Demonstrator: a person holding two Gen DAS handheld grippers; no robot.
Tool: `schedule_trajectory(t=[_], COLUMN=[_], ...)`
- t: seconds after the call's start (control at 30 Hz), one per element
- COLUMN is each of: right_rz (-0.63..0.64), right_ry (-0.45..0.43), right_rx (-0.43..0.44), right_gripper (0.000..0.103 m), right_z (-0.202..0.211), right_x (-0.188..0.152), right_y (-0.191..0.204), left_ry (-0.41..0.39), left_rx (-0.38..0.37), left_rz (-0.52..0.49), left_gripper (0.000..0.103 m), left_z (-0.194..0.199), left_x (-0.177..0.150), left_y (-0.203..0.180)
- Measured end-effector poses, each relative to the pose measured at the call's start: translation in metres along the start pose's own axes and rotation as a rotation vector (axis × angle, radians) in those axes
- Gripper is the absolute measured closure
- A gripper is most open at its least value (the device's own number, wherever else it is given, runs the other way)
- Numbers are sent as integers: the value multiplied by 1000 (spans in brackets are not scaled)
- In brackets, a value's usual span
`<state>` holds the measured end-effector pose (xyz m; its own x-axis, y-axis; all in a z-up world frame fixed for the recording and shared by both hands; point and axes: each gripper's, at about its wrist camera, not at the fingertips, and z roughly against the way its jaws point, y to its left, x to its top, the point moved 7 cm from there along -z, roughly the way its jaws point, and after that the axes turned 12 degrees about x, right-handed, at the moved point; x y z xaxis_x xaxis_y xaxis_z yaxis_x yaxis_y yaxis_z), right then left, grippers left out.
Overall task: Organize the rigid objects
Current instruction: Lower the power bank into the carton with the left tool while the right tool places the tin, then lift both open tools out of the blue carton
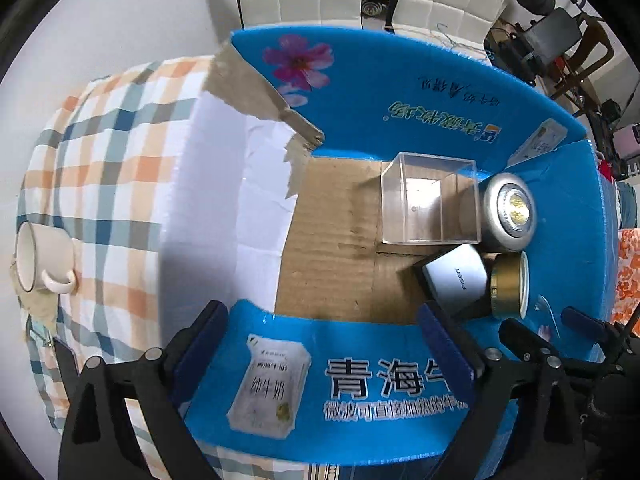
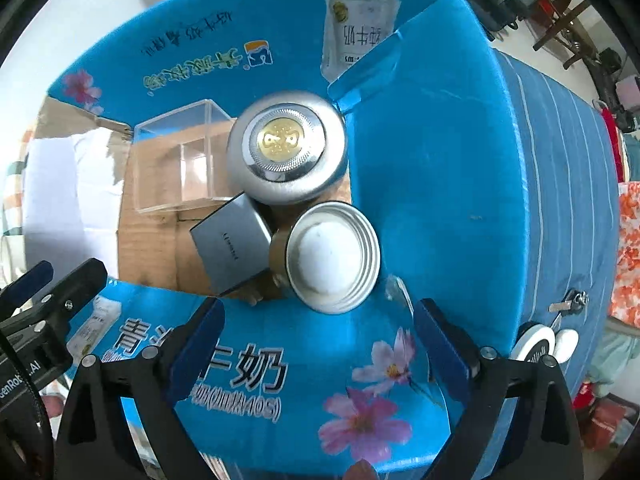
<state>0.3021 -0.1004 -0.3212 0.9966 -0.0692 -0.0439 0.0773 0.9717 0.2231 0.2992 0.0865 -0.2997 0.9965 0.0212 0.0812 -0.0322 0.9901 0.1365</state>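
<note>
Left wrist view, left gripper (image 1: 320, 344): jaws spread wide and empty, pointing down over the near blue flap of the box.
Right wrist view, right gripper (image 2: 320, 336): jaws likewise spread wide, nothing between the pads, above the flowered near flap.
Other gripper seen: the right gripper's dark blue fingers show at the lower right edge of the left view; the left gripper sits at the lower left of the right view.
Milk carton box (image 1: 400, 92): blue printed cardboard box, flaps up, brown floor bare at the left.
Clear plastic cube (image 1: 430, 198): on the box floor, against the far wall.
Silver round tin (image 2: 286, 148): upright in the far right corner, just beside the cube, gold emblem on its lid.
Gold jar (image 2: 332, 256): lying tilted, white ribbed lid toward the camera, in front of the tin and near the right wall.
Grey flat case (image 2: 232, 244): leaning tilted against the gold jar.
White mug (image 1: 38, 258): outside the box, well apart, on the checked cloth (image 1: 112, 160).
</note>
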Motion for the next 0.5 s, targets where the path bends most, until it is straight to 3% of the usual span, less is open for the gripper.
schedule_trajectory(t=[0.5], right_rz=[97], right_ry=[-164], right_rx=[61], right_gripper=[6], right_z=[99], right_x=[-66], right_y=[32], left_ry=[-181], left_rx=[16], left_rz=[6], left_gripper=[2], left_z=[90], left_x=[-18], left_y=[14])
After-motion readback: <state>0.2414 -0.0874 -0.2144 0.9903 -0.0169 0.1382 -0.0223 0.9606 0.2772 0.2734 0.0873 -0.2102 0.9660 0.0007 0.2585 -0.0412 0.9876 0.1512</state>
